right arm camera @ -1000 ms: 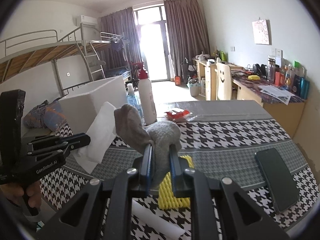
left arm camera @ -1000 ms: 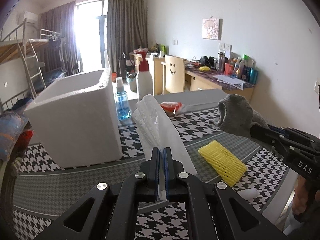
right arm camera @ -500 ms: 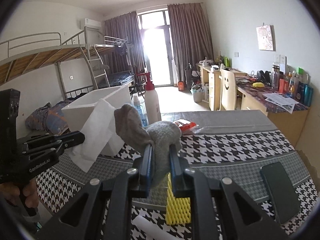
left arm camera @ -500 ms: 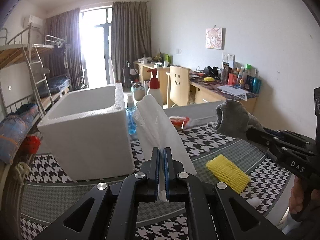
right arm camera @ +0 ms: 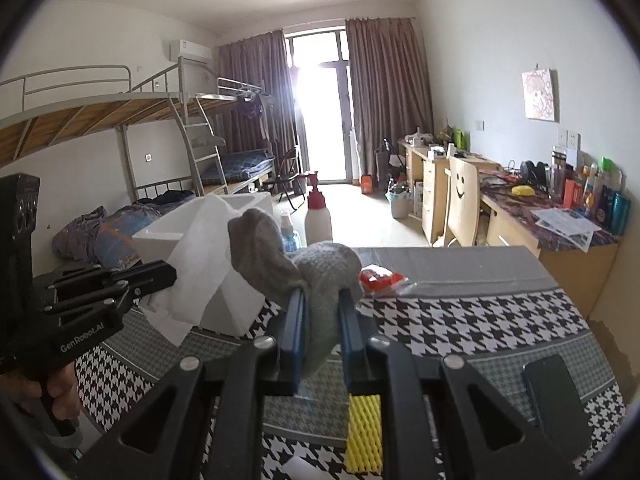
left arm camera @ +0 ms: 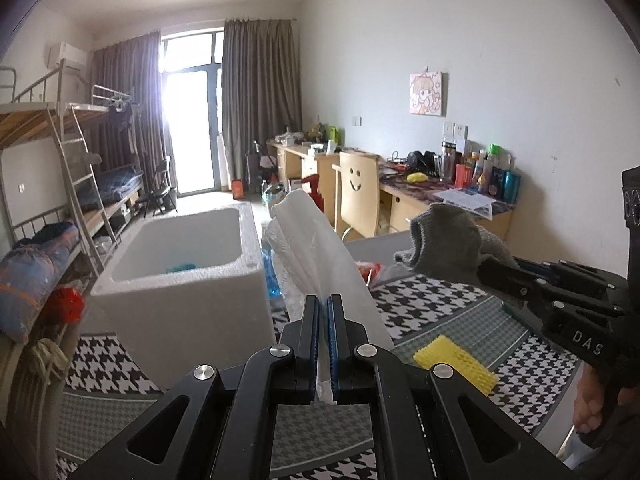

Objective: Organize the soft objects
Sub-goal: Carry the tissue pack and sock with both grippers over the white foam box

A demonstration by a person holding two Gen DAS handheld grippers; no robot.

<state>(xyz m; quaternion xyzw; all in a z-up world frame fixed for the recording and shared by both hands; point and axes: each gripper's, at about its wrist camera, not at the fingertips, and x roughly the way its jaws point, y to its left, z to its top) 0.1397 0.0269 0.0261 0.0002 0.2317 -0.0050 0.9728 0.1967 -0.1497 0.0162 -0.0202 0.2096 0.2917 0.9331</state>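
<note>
grey sock [right arm camera: 320,280] and plastic sheet [left arm camera: 320,248] above foam box [left arm camera: 180,280] rim, both clamped

Soft things held above the table, one left lying

A white tissue [left arm camera: 320,248] stands up, pinched at its lower edge; a grey sock [right arm camera: 316,280] droops, clamped mid-length; yellow foam netting [left arm camera: 456,364] lies flat on the houndstooth cloth; white foam box [left arm camera: 180,280] open-topped.

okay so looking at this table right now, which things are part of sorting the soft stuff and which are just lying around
Part of the job: grey sock in the right gripper; white plastic bag in the left gripper; white foam box; yellow foam net.

Lying about: phone; pump bottle; red packet.
</note>
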